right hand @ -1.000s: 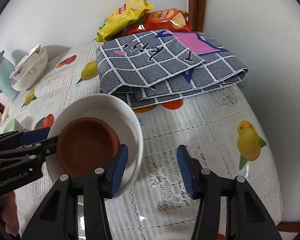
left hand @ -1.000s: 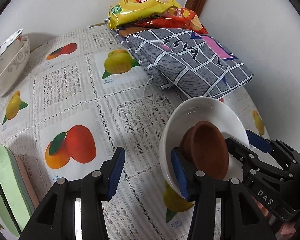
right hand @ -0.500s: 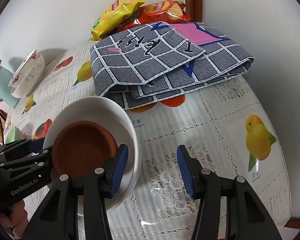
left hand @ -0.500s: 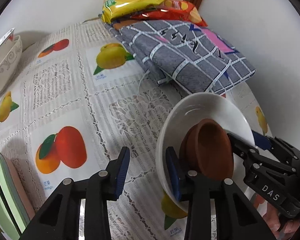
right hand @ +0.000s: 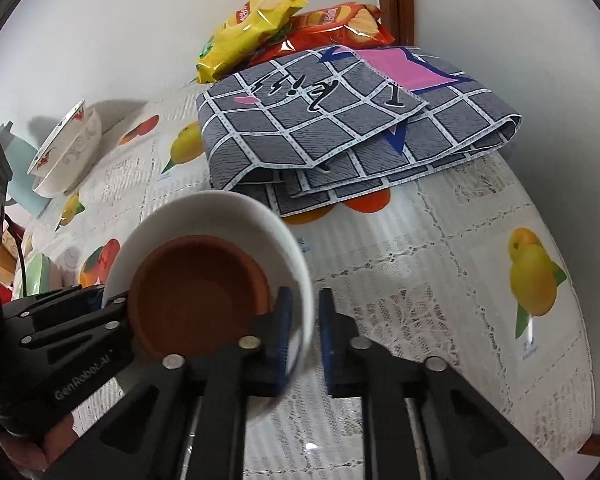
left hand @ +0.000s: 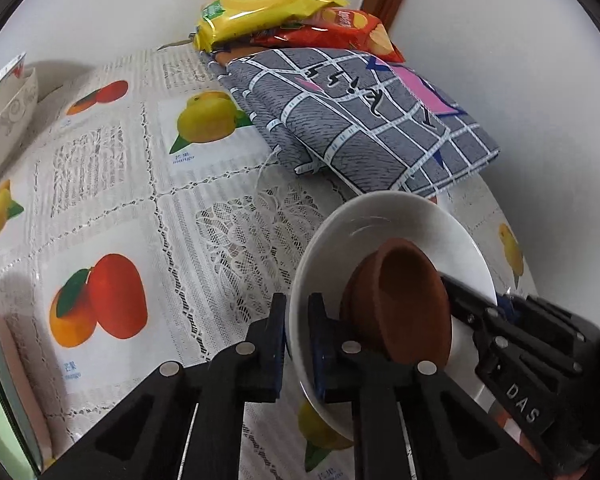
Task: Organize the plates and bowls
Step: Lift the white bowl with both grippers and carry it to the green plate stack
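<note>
My left gripper and right gripper have just narrowed onto opposite rims of the white bowl cradling the brown dish, ready for lifting.

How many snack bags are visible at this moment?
2. A yellow snack bag lies at the table's far end by the wall, and a red snack bag lies beside it, partly under it. Both rest against the folded grey cloth. More could be hidden behind them.

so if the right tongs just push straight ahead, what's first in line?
The right tongs already pinch the white bowl's rim. Past that, likely bare tablecloth, then the folded checked cloth; depth is unclear.
</note>
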Demonstrator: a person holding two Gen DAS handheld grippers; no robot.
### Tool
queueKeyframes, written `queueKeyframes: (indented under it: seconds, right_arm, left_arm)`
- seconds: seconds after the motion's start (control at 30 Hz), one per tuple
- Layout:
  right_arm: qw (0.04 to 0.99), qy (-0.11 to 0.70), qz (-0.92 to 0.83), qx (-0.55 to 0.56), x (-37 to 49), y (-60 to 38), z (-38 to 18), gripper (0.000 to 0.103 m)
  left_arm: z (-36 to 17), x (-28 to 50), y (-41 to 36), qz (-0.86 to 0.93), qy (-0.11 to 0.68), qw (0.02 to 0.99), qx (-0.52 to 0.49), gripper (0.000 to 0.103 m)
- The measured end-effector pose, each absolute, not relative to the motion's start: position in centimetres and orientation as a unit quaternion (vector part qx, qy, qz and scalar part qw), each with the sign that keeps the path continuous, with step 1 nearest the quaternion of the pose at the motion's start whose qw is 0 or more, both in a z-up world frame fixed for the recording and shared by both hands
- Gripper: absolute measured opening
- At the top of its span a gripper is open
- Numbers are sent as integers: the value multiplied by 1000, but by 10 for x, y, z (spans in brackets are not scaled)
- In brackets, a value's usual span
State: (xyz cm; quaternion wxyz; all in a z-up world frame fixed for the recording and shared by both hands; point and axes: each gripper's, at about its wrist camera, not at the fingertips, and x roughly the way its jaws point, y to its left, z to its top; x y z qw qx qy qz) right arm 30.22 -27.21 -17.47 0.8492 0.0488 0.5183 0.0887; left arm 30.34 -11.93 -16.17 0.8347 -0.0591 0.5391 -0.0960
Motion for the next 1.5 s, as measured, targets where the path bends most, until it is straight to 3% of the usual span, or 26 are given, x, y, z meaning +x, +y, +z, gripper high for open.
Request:
queueKeyframes:
  seconds: [0.33,1.5]
  right_arm:
    - [842,523,79,105,295,-284,-173,10]
    - [858,492,106,100,238,-246,-129,9]
  left_arm:
    - [-162,292,-114,-108,538,833,-68,11]
    - [-115,235,-77,-84,513,851,-72,10]
